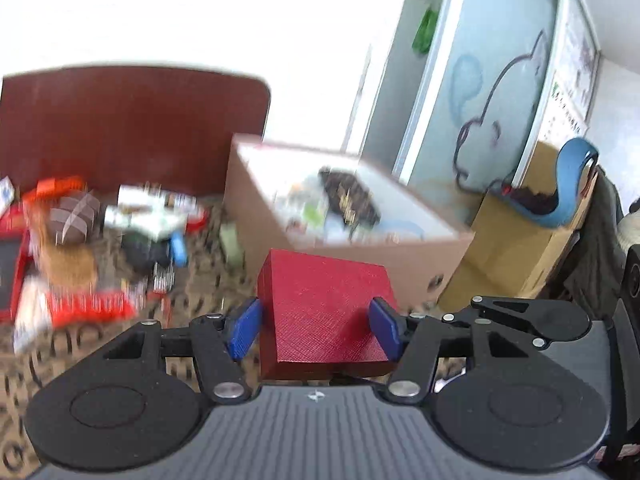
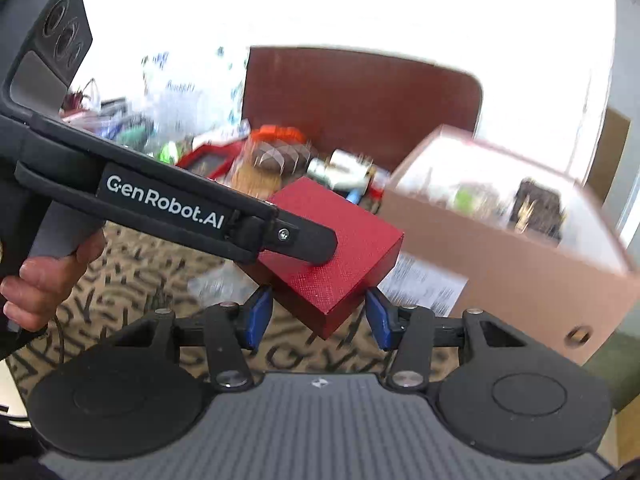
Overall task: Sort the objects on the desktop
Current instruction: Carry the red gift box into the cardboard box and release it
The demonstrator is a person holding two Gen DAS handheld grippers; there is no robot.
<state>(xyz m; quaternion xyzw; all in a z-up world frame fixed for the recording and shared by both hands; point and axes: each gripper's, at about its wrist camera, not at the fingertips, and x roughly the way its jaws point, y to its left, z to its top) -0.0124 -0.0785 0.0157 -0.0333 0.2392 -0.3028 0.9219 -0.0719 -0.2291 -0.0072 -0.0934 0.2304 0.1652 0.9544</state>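
Note:
A red textured box point(image 1: 324, 312) sits between the blue pads of my left gripper point(image 1: 316, 326), which is shut on it and holds it above the patterned tablecloth. In the right wrist view the same red box point(image 2: 340, 256) hangs in the left gripper's black arm point(image 2: 200, 208). My right gripper point(image 2: 318, 320) is open; its blue pads point(image 2: 258, 316) stand either side of the box's near corner, apart from it. A brown cardboard box point(image 1: 344, 216) with several items inside stands just behind; it also shows in the right wrist view point(image 2: 512, 256).
A pile of loose objects point(image 1: 100, 240) lies on the tablecloth at the left: red packets, a brown faceted object point(image 2: 280, 156), a white pack. A dark red chair back point(image 1: 132, 124) stands behind. A yellowish carton point(image 1: 520, 240) is at the right.

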